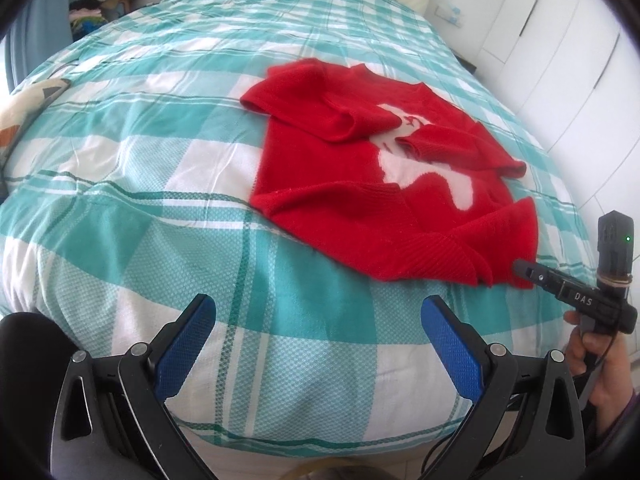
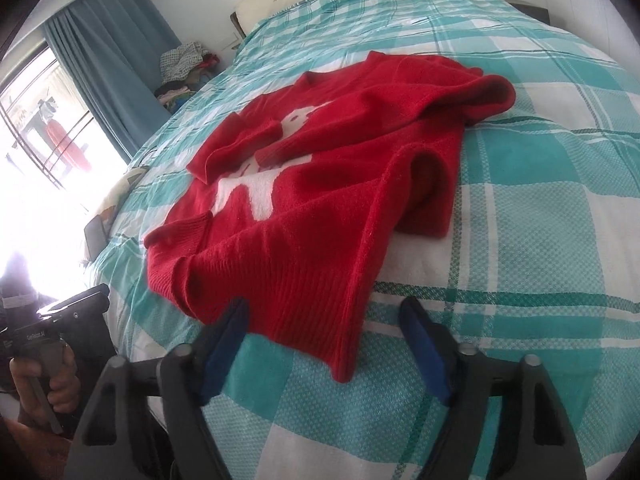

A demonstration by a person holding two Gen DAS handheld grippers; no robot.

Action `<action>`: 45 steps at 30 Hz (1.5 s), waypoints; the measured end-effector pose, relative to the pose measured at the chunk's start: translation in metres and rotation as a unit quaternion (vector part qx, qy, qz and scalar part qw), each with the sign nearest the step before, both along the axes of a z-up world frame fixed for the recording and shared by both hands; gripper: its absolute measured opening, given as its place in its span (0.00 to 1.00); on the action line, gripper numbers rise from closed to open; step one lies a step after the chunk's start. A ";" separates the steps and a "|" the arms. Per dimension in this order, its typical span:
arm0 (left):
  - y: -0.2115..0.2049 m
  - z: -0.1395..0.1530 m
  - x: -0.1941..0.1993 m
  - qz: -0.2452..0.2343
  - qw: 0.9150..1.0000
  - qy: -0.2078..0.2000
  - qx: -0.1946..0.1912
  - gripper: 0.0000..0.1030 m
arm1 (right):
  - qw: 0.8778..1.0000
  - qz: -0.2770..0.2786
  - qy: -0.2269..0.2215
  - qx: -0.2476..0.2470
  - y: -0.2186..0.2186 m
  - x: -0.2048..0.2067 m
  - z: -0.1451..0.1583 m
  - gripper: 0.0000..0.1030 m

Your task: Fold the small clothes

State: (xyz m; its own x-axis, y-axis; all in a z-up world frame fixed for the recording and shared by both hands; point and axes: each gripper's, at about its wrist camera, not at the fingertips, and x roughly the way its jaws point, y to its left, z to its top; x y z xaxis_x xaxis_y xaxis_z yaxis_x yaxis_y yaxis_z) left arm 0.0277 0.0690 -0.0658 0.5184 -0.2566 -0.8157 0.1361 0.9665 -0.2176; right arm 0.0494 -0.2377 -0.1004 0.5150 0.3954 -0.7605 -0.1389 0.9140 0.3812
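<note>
Red knit sweater on checked bed, two grippers at its hem

Blue-padded right gripper: jaws part open, straddling the sweater hem corner, pads not pressing it. Left gripper: jaws wide, nothing between them, just short of the sweater's near edge. Sweater: sleeves folded across its white animal motif, lying on the teal-and-white bedspread. Clothes pile beyond the sweater, beside the bed

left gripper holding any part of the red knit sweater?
No: the left gripper stands open over bare checked bedspread, short of the red knit sweater.
</note>
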 end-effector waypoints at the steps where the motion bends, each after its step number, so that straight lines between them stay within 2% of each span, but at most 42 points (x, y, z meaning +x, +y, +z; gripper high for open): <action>1: 0.003 0.001 0.000 0.003 1.000 -0.001 0.000 1.00 | 1.000 0.007 0.006 -0.006 0.002 -0.001 0.000 0.21; 2: 0.006 0.003 0.000 0.006 1.000 -0.002 0.001 1.00 | 1.000 0.010 0.011 -0.010 0.002 -0.004 0.002 0.11; 3: 0.010 0.004 0.000 0.010 1.000 -0.004 0.002 1.00 | 1.000 0.014 0.017 -0.008 0.001 -0.009 0.006 0.06; 6: 0.024 0.008 -0.002 0.026 1.000 -0.011 0.007 1.00 | 0.999 0.025 0.039 0.007 -0.009 -0.034 0.017 0.05; 8: 0.032 0.008 -0.003 0.036 0.999 -0.012 0.008 1.00 | 0.998 0.018 0.053 -0.004 -0.017 -0.055 0.023 0.05; 12: 0.038 0.005 0.000 0.041 0.999 -0.007 0.000 1.00 | 0.995 -0.001 0.100 -0.020 -0.028 -0.079 0.006 0.06; 14: 0.038 0.004 0.000 0.040 0.999 -0.004 0.003 1.00 | 0.993 -0.008 0.113 -0.028 -0.028 -0.080 -0.002 0.12; 15: 0.038 0.004 0.000 0.040 0.999 -0.005 0.004 1.00 | 0.992 -0.015 0.118 -0.034 -0.029 -0.080 -0.003 0.25; 16: 0.038 0.005 -0.002 0.040 0.999 -0.007 0.004 1.00 | 0.992 -0.023 0.113 -0.040 -0.031 -0.080 0.001 0.46; 17: 0.039 0.005 -0.003 0.040 0.999 -0.008 0.003 1.00 | 0.994 -0.032 0.097 -0.046 -0.033 -0.080 0.009 0.54; 18: 0.041 0.005 -0.004 0.042 0.999 -0.009 0.002 1.00 | 0.995 -0.040 0.077 -0.052 -0.034 -0.078 0.019 0.57; 21: 0.044 0.004 -0.004 0.049 0.999 -0.007 -0.006 1.00 | 0.999 -0.021 0.033 -0.037 -0.021 -0.059 0.045 0.57; 23: 0.047 0.005 -0.005 0.056 0.998 -0.006 -0.014 1.00 | 1.000 0.007 0.019 0.010 0.002 -0.037 0.052 0.57; 25: 0.049 0.009 -0.007 0.060 0.998 -0.010 -0.022 1.00 | 0.996 0.048 0.021 0.070 0.034 -0.010 0.046 0.57; 27: 0.052 0.016 -0.011 0.063 0.998 -0.019 -0.023 1.00 | 0.992 0.079 0.023 0.099 0.070 0.017 0.034 0.57; 30: 0.063 0.025 -0.018 0.073 0.997 -0.032 -0.014 1.00 | 0.991 0.092 0.035 0.090 0.110 0.051 0.010 0.57; 32: 0.073 0.028 -0.021 0.086 0.996 -0.037 -0.011 1.00 | 0.995 0.079 0.029 0.055 0.126 0.062 -0.002 0.57; 33: 0.078 0.029 -0.022 0.094 0.995 -0.038 -0.011 1.00 | 0.995 0.083 0.026 0.054 0.134 0.063 -0.007 0.58; 35: 0.088 0.029 -0.023 0.111 0.993 -0.042 -0.013 1.00 | 0.985 0.133 0.040 0.104 0.153 0.053 -0.010 0.58; 37: 0.094 0.028 -0.021 0.123 0.991 -0.042 -0.020 1.00 | 0.956 0.227 0.053 0.178 0.178 0.028 -0.003 0.58; 39: 0.095 0.022 -0.015 0.122 0.992 -0.033 -0.029 1.00 | 0.931 0.307 0.048 0.191 0.195 -0.007 0.010 0.57; 40: 0.093 0.019 -0.013 0.118 0.992 -0.028 -0.035 1.00 | 0.927 0.326 0.041 0.180 0.197 -0.021 0.015 0.57; 42: 0.083 0.009 -0.008 0.099 0.994 -0.013 -0.051 1.00 | 0.932 0.325 0.032 0.155 0.188 -0.039 0.021 0.57; 45: 0.059 -0.009 0.000 0.057 0.996 0.017 -0.065 0.99 | 0.958 0.261 0.019 0.117 0.147 -0.049 0.023 0.58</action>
